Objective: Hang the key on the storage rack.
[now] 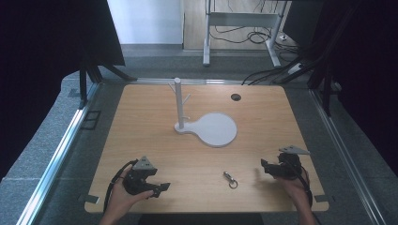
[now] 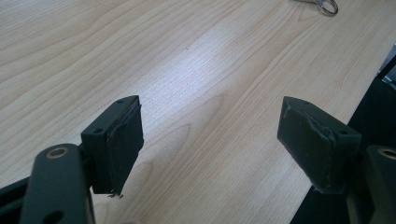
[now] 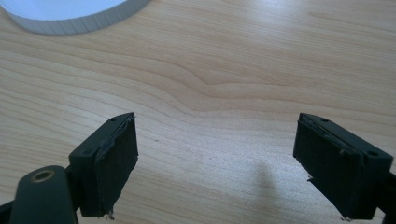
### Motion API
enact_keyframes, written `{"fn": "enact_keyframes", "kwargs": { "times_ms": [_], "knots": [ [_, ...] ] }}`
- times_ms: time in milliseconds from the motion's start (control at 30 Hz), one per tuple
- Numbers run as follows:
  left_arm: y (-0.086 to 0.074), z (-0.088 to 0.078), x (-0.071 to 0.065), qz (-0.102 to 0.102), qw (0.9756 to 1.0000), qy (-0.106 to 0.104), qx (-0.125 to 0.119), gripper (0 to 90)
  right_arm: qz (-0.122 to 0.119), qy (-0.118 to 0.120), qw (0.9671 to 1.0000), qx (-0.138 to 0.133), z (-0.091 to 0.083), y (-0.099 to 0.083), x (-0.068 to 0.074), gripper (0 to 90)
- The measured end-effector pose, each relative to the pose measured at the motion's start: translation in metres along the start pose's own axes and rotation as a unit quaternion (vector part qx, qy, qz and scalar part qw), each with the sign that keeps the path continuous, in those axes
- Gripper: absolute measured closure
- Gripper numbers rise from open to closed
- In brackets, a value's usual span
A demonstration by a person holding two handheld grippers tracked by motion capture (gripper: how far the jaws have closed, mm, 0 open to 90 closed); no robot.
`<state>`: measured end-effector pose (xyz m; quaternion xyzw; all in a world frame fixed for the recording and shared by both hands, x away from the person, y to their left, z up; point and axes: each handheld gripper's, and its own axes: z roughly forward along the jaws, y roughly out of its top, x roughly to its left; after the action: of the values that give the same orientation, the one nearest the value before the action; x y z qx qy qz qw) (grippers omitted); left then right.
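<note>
High view, table: a light wooden table (image 1: 155, 117) with a round dark hole (image 1: 235, 97) near its far right edge.
High view, stand: a white stand (image 1: 213, 129) sits at mid-table, a round flat base with an upright post (image 1: 178, 101) at its left end; short pegs branch off the post, too small to count.
High view, small metal piece: a keyring-like clip (image 1: 230, 179) lies on the near part of the table, between the two grippers and nearer the right one; its exact form is hard to make out.
High view, left gripper (image 1: 159, 188): held in a hand at the near left, well apart from the clip.
High view, right gripper (image 1: 264, 165): held at the near right; its jaws are too dark to read here.
Left gripper view (image 2: 210, 135): jaws stand wide apart with bare wood between them; the clip (image 2: 322, 4) is cut off by the top edge, and the table edge runs at lower right.
Right gripper view (image 3: 215, 154): jaws wide apart, gripping nothing; the stand's base (image 3: 70, 14) is cropped at the top left.
</note>
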<state>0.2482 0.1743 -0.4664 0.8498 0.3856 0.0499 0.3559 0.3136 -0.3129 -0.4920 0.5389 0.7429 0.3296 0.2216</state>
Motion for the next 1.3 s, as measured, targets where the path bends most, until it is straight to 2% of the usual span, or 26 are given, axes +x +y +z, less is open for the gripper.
{"fn": "enact_keyframes", "kwargs": {
  "times_ms": [267,533,833,1000,1100,1300],
  "knots": [
    [-0.001,-0.004,0.002,-0.003,1.0,0.002,-0.006,23.0,-0.008,0.008,0.9999,-0.01,-0.007,0.004,0.004,17.4],
    [0.0,-0.004,0.001,-0.001,1.0,0.003,-0.006,23.0,-0.024,0.014,0.9996,0.008,-0.004,0.001,0.007,21.0],
    [0.0,-0.003,0.0,0.004,1.0,0.0,-0.003,23.0,-0.024,0.018,0.9995,0.007,-0.005,0.002,0.006,25.4],
    [0.0,-0.003,0.0,0.002,1.0,-0.001,-0.004,23.0,-0.036,0.026,0.999,0.006,-0.004,0.005,0.012,29.7],
    [0.0,-0.004,0.001,-0.002,1.0,0.0,-0.005,23.0,-0.035,0.031,0.9989,0.0,-0.006,0.007,0.014,30.3],
    [-0.003,-0.011,0.007,-0.011,0.9998,0.009,-0.014,23.0,-0.053,0.046,0.9975,0.002,-0.01,0.014,0.023,31.2]
  ]
}}
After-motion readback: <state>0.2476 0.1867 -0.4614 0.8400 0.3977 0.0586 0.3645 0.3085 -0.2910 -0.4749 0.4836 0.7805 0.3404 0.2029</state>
